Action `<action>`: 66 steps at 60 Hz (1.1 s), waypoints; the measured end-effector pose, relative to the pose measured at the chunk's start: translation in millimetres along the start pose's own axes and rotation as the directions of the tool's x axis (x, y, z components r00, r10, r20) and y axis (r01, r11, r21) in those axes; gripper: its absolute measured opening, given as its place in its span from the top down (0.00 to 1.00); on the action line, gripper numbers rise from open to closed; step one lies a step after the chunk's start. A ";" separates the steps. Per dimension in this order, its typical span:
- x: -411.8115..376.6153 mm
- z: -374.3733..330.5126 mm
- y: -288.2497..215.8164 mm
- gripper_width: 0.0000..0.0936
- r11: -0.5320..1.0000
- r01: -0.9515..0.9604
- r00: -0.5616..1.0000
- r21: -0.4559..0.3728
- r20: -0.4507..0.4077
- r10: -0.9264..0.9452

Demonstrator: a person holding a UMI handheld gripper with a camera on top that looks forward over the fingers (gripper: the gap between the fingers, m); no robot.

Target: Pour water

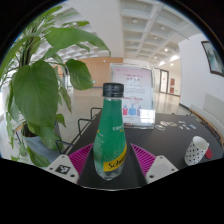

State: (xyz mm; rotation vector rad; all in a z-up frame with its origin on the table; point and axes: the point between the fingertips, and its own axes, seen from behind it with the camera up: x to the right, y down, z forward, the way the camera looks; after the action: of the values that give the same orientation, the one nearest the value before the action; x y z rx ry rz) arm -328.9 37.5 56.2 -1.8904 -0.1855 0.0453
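Observation:
A green plastic bottle [110,135] with a black cap and a yellow label stands upright between my fingers. My gripper [112,160] is shut on it: the pink pads [84,157] press on both sides of its lower body, at the label. I cannot tell whether its base rests on the dark table [170,128] or hangs above it. A white paper cup [197,150] with a dotted pattern stands on the table to the right, beyond the right finger.
A large green leafy plant [40,85] fills the left side, close to the bottle. A white display board [133,92] stands on the table behind the bottle. A bright hall with ceiling lights lies beyond.

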 end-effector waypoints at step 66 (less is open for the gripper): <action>165.9 -103.7 -197.5 0.58 -0.229 -0.857 -0.486 -0.462 0.576 0.658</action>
State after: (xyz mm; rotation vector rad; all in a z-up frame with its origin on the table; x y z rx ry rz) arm -173.3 26.6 286.3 -0.9720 0.9535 2.0201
